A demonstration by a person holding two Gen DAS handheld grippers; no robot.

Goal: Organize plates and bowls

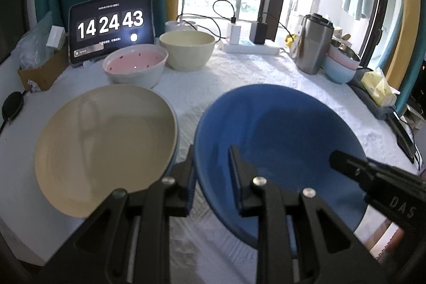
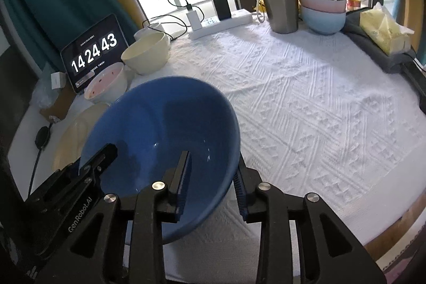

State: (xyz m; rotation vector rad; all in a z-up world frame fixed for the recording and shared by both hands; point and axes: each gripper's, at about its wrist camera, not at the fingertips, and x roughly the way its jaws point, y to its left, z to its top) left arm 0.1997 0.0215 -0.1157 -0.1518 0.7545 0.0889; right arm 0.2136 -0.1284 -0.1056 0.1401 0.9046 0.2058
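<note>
A large blue bowl (image 1: 279,140) (image 2: 165,129) sits on the white cloth, tilted. My left gripper (image 1: 213,164) straddles its left rim, one finger inside and one outside. My right gripper (image 2: 213,167) straddles its right rim the same way; its fingers (image 1: 354,164) show in the left wrist view. Whether either is clamped on the rim I cannot tell. A cream plate (image 1: 106,140) (image 2: 74,140) lies left of the bowl. Behind it stand a pink-lined bowl (image 1: 135,65) (image 2: 106,84) and a cream bowl (image 1: 187,49) (image 2: 146,55).
A tablet clock (image 1: 110,25) stands at the back left. A power strip (image 1: 250,45), a steel tumbler (image 1: 314,44), stacked pink and blue bowls (image 1: 340,65) and a yellow tissue pack (image 1: 378,87) line the back and right. A cardboard box (image 1: 42,71) sits far left.
</note>
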